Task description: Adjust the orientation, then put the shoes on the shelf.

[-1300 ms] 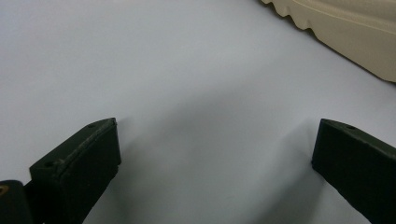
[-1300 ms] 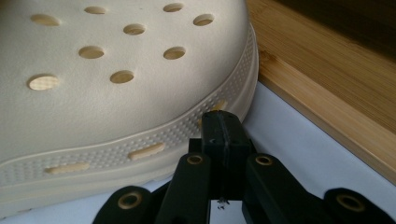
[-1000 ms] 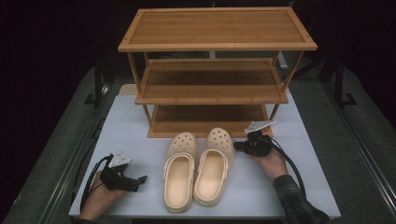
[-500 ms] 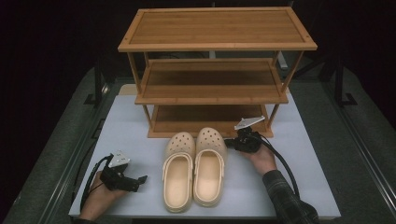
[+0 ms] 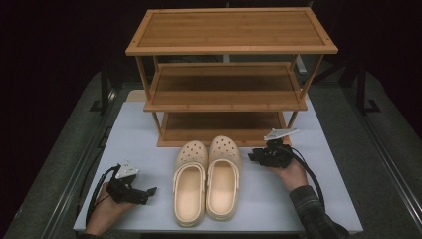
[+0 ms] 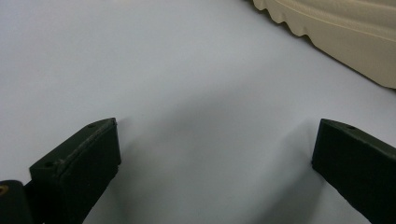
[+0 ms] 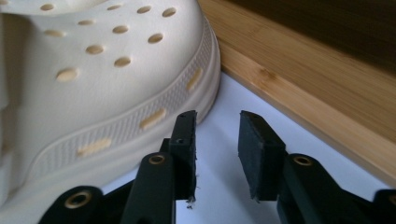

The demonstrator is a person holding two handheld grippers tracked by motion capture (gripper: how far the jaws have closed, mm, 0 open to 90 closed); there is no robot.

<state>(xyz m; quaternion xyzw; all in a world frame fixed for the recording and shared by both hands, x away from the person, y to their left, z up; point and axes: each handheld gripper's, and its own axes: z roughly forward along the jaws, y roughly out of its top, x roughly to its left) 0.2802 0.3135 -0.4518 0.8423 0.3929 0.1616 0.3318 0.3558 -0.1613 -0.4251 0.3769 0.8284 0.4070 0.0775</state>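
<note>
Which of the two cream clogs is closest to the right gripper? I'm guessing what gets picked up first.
The right-hand cream perforated foam clog; its toe lies beside the right gripper, unlike its twin.

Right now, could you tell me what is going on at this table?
A person holds a gripper in each hand beside a pair of cream clogs in front of a wooden shoe rack. The right gripper, jaws just opening with nothing between them, sits by the right clog's toe. The left gripper rests open on the white table.

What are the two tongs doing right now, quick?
Left tongs: wide open, empty, over the white table.
Right tongs: just opened slightly, empty, beside the cream perforated foam clog.
</note>
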